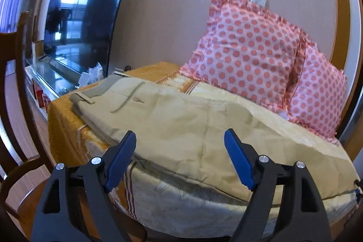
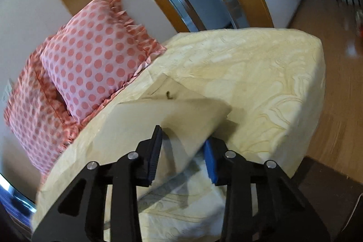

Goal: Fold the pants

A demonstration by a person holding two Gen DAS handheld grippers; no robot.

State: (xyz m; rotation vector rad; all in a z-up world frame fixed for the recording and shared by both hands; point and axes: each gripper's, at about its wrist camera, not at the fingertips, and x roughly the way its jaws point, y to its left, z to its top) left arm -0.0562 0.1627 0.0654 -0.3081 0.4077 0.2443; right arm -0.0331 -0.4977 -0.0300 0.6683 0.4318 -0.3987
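Note:
Beige pants (image 1: 172, 119) lie stretched along the bed, waistband and pocket at the far left end. My left gripper (image 1: 180, 140) is open and empty, its blue pads just above the near edge of the pants' middle. In the right wrist view the leg end of the pants (image 2: 172, 119) is lifted off the bed and passes between the pads of my right gripper (image 2: 183, 146). The jaws stand partly apart around the fabric, and whether they pinch it is unclear.
Two pink polka-dot pillows (image 1: 247, 53) lean on the wall behind the pants. A TV (image 1: 84, 22) on a glass stand is at the left, with a wooden chair (image 1: 13, 106) near it. The bed's cream cover (image 2: 261, 74) drops to a wooden floor (image 2: 340, 106) on the right.

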